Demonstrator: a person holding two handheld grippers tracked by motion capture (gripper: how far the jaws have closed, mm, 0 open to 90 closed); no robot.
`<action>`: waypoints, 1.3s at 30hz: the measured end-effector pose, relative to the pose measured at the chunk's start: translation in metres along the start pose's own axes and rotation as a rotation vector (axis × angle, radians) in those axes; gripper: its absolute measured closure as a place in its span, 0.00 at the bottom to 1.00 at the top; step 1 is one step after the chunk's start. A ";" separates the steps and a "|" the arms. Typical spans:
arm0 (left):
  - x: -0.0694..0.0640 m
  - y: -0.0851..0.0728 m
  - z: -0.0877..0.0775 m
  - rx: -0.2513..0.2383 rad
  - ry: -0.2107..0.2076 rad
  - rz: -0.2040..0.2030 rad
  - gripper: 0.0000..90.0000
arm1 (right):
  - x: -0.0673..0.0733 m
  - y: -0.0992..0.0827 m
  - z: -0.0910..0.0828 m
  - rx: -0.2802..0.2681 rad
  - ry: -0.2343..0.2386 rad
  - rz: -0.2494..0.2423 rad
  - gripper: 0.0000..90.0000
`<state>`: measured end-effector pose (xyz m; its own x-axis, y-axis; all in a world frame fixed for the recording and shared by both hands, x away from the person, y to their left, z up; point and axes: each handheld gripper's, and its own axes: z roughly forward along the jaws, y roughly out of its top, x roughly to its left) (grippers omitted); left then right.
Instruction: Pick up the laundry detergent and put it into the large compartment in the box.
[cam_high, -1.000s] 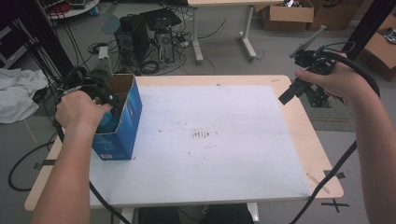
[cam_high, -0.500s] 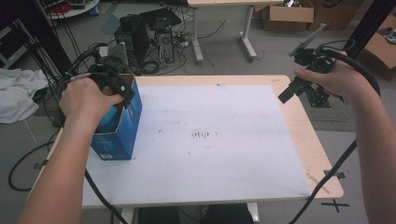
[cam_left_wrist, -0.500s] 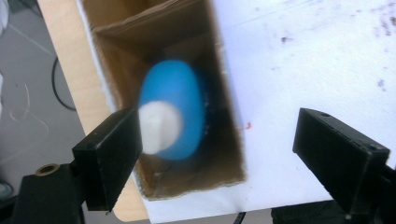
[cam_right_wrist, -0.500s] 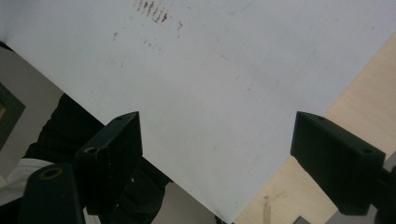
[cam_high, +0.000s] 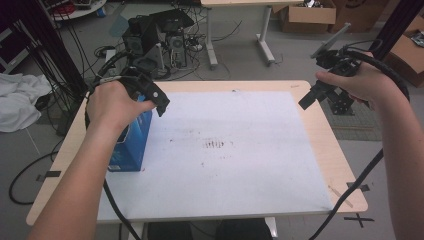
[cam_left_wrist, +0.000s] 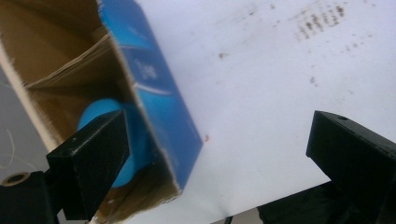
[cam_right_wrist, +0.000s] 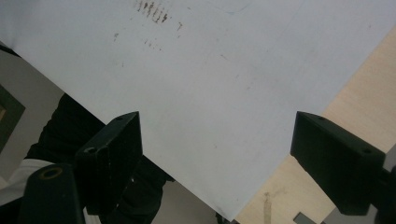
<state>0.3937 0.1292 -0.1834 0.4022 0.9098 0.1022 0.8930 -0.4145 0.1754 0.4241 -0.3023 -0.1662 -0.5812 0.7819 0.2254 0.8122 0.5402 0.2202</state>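
My left gripper (cam_high: 161, 104) sits above the open blue box (cam_high: 129, 142) at the table's left edge. Its jaws have just been opening, with nothing between them. I think that is because the blue ball (cam_left_wrist: 105, 140) now lies inside the box. My right gripper (cam_high: 309, 99) waits, jaws apart and empty, over the white mat (cam_high: 240, 165).

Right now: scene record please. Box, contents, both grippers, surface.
box: blue carton, open top, at the table's left edge
contents: light blue round object inside the carton
left gripper: jaws have just been opening, nothing between them, above the carton's right wall
right gripper: open, empty, over the table's far right edge
surface: white sheet, stained near the middle
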 end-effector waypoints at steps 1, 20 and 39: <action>-0.002 0.001 0.000 -0.002 -0.006 0.007 0.06 | 0.000 0.000 0.000 0.001 -0.003 -0.001 0.19; -0.055 0.019 0.005 -0.016 -0.049 0.166 0.00 | 0.000 0.005 -0.003 0.000 -0.003 0.002 0.19; -0.068 0.024 0.006 -0.022 -0.068 0.207 0.00 | -0.001 0.009 -0.001 0.005 -0.004 0.009 0.19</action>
<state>0.3885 0.0577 -0.1922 0.5899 0.8042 0.0725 0.7857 -0.5924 0.1785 0.4318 -0.2991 -0.1634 -0.5737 0.7881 0.2231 0.8176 0.5348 0.2134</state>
